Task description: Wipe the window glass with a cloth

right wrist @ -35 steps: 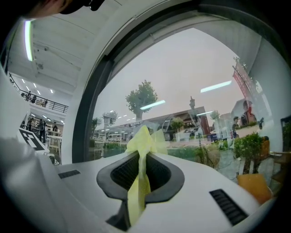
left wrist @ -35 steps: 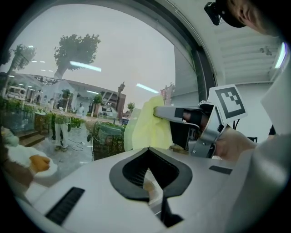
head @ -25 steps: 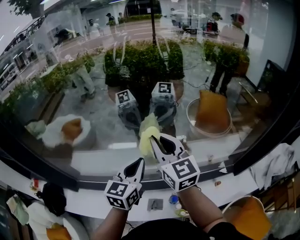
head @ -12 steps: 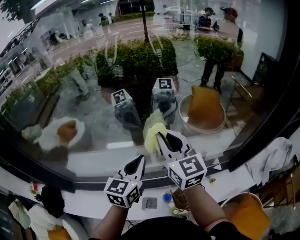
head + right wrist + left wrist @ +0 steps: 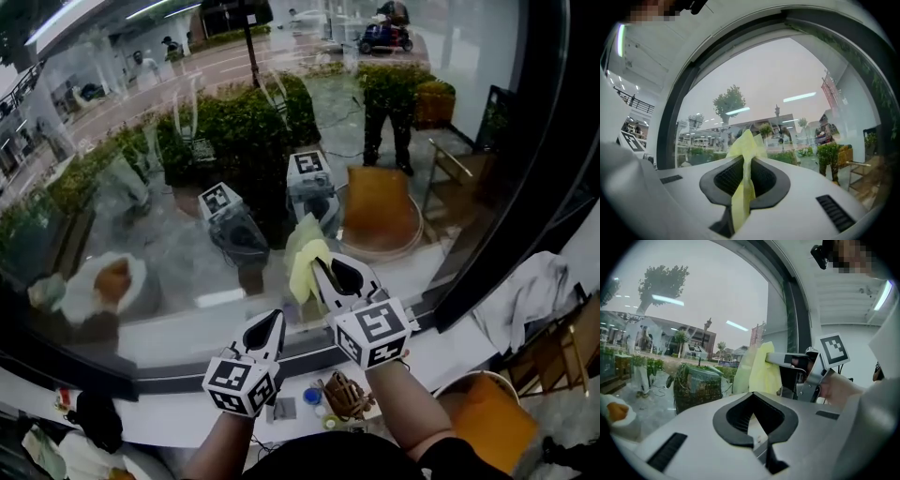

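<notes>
- Yellow cloth (image 5: 302, 269) is pinched between the jaws of the right gripper (image 5: 322, 272); the right gripper view shows the jaws closed on a fold of it, with the rest sticking out past the tips.
- The cloth lies against the window glass (image 5: 141, 187), meeting its own reflection there, low on the pane and just above the middle of the head view.
- The left gripper (image 5: 274, 323) sits at 7 o'clock from the right one, near it but apart, and points at the glass; its own view shows the jaws closed together with nothing between them.
- In the left gripper view the cloth (image 5: 765, 371) and the right gripper stand at 1 o'clock.
- Both grippers and the cloth are mirrored in the pane at 12 o'clock.
- A white sill (image 5: 187, 326) runs under the glass.
- A dark frame (image 5: 525, 169) closes the pane at 3 o'clock.
- A hedge (image 5: 234, 122) stands outside at 11 o'clock.
- A white rag (image 5: 530, 300) lies at 4 o'clock, and an orange tub (image 5: 487, 412) sits below it at 5 o'clock.
</notes>
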The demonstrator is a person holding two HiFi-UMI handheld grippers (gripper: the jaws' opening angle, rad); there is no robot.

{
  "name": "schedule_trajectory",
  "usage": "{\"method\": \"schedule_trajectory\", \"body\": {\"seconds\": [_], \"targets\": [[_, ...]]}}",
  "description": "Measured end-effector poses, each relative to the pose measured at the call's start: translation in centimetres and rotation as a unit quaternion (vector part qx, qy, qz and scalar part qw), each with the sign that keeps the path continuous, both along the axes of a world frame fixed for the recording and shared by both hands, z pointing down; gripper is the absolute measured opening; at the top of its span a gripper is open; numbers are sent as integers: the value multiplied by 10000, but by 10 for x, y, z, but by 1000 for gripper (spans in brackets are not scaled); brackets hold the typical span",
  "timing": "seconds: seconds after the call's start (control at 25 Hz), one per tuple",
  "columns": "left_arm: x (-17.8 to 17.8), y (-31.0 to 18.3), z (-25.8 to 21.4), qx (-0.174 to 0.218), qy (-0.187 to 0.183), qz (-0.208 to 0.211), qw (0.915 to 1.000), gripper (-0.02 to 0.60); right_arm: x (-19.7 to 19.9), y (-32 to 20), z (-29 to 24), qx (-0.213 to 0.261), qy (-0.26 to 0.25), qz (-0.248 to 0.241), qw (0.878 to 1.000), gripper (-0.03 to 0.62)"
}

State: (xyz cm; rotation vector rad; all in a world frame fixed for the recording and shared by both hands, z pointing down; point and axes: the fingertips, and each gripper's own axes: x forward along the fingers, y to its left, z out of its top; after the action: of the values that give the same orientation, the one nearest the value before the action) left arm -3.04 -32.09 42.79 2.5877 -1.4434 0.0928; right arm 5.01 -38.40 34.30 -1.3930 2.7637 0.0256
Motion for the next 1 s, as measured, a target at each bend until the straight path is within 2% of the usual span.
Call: {"method": "schedule_trajectory", "body": {"seconds": [0.24, 0.68, 1.0], "targets": [[65, -13, 4, -45, -57, 113, 9999, 8, 82, -19, 7, -52, 1, 238, 9997, 52], [151, -26, 9, -123, -144, 175, 9997, 8, 193, -40, 23, -213, -99, 507, 9984, 52], [188, -30, 11, -160, -163, 273, 9994, 8, 257, -53, 31, -333, -148, 916, 9951, 52]]}}
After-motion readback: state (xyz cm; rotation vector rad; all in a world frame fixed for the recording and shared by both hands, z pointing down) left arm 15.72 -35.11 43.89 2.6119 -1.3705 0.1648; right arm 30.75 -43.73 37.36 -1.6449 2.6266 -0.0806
